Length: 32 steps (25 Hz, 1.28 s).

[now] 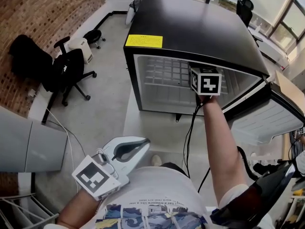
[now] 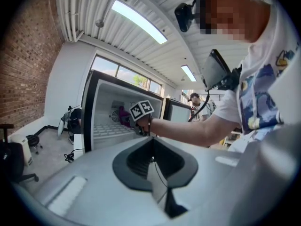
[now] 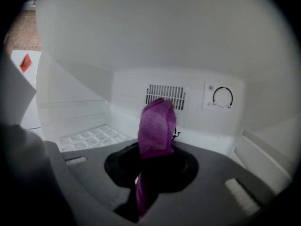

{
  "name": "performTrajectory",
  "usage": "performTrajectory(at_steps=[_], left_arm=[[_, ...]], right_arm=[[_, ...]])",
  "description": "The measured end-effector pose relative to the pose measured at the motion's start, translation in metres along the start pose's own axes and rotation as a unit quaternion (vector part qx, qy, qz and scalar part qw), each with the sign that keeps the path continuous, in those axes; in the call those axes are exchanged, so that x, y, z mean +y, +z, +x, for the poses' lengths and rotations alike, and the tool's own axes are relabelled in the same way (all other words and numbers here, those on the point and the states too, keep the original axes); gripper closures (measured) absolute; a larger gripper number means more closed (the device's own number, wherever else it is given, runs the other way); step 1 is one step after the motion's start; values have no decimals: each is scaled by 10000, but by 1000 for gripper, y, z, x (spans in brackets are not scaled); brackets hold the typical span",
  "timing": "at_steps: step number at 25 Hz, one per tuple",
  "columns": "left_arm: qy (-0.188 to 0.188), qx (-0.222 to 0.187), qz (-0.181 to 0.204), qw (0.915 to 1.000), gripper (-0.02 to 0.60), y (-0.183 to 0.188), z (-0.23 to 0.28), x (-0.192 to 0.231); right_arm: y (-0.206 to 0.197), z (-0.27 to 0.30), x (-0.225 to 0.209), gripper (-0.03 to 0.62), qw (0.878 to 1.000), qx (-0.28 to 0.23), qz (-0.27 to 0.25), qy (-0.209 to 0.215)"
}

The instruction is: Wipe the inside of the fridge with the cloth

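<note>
A black mini fridge (image 1: 190, 32) stands open with its white inside facing me. My right gripper reaches into it; in the head view only its marker cube (image 1: 206, 81) shows in the opening. In the right gripper view, the right gripper (image 3: 151, 166) is shut on a purple cloth (image 3: 156, 124), which sticks up in front of the back wall without touching it. The cloth (image 2: 123, 116) also shows in the left gripper view, inside the fridge (image 2: 89, 112). My left gripper (image 1: 136, 146) is held low by my torso, shut and empty, well away from the fridge.
The fridge door (image 1: 267, 116) hangs open to the right. On the back wall are a vent grille (image 3: 164, 96) and a thermostat dial (image 3: 221, 98), with a white shelf (image 3: 89, 136) below left. A black office chair (image 1: 66, 73) stands left by a brick wall (image 1: 52, 8). A cable (image 1: 190, 132) trails from my right arm.
</note>
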State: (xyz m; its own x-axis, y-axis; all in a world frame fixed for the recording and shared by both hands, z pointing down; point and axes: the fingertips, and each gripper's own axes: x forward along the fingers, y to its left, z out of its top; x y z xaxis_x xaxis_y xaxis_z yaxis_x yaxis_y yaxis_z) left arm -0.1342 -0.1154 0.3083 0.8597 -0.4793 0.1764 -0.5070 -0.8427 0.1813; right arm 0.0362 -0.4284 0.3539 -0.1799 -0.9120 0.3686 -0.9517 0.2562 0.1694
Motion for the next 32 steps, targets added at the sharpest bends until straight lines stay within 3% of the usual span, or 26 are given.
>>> performTrajectory(at_steps=[22, 32], left_arm=[[876, -45, -258, 9958, 575, -21, -79, 17], [867, 12, -225, 9960, 575, -22, -90, 14]], right_arm=[[31, 25, 133, 540, 9933, -183, 282, 1107], [41, 9, 139, 540, 9906, -341, 587, 1188]])
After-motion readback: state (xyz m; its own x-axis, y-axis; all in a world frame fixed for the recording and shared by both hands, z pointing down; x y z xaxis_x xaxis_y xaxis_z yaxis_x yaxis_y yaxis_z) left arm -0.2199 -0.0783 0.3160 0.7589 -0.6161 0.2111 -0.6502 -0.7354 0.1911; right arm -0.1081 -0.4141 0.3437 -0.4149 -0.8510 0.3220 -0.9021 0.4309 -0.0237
